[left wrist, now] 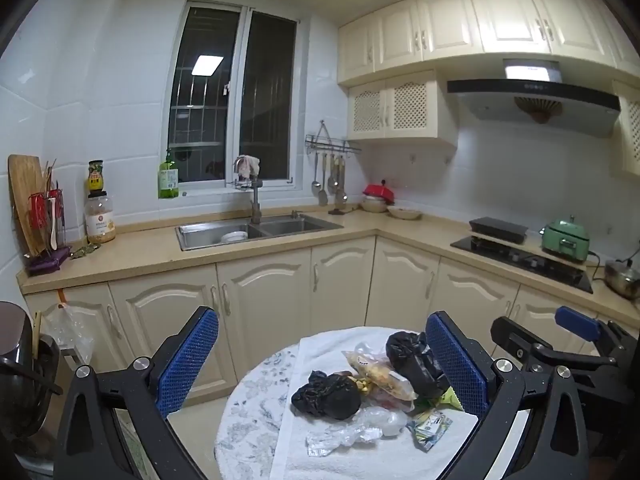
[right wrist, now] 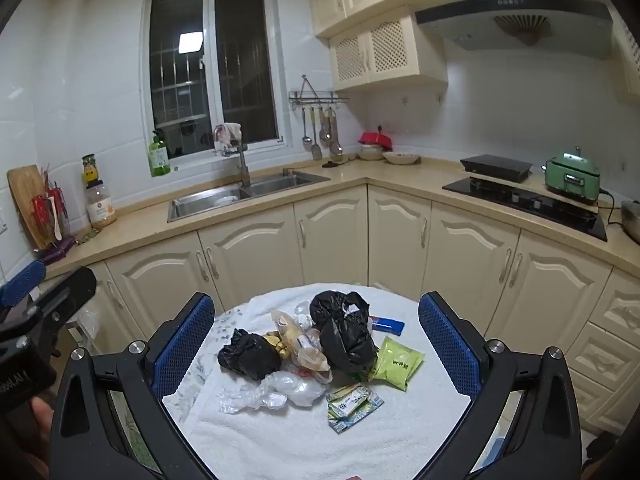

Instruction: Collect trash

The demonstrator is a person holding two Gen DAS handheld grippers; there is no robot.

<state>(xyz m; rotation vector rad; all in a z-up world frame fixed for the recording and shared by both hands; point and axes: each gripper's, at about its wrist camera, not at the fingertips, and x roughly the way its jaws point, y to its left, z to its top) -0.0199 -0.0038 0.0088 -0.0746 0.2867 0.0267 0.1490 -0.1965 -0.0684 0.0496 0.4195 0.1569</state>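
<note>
- Both tools are idling above the pile; the left gripper [left wrist: 320, 364] and the right gripper [right wrist: 316, 344] are each standing spread as wide as they go, with nothing between the pads and nothing held.
- The trash is sitting in 1 heap on the white towel [right wrist: 280, 448] over the round table [left wrist: 248, 400], well in front of both grippers and not yet touched.
- The 2 black bags [right wrist: 248, 354] [right wrist: 346, 332] are looking soft and crumpled; a pinch on a loose fold is likely slipping off, or lifting only a flap while the bulk is staying behind.
- The clear wrap [right wrist: 272, 394] is lying thin and flat against the towel; jaws closing low there are risking a grab of the cloth too, and that would be dragging the whole heap.
- The snack bag [right wrist: 300, 344] is wedged between the black bags and touching both; pulling 1 out is probably tipping the others toward the table edge.
- The green packet [right wrist: 396, 364] and the small sachet [right wrist: 352, 402] are lying flat; wide jaws coming down at a slant may be sliding over them rather than catching an edge.
- The blue lighter [right wrist: 388, 325] is lying just behind the far black bag; a sweep there could be knocking it to the floor.
- The 2 grippers are working close together, side by side; reaching for the same piece is risking a clash.
- No bin is clearly showing in either view, so I cannot tell where the trash is going.
</note>
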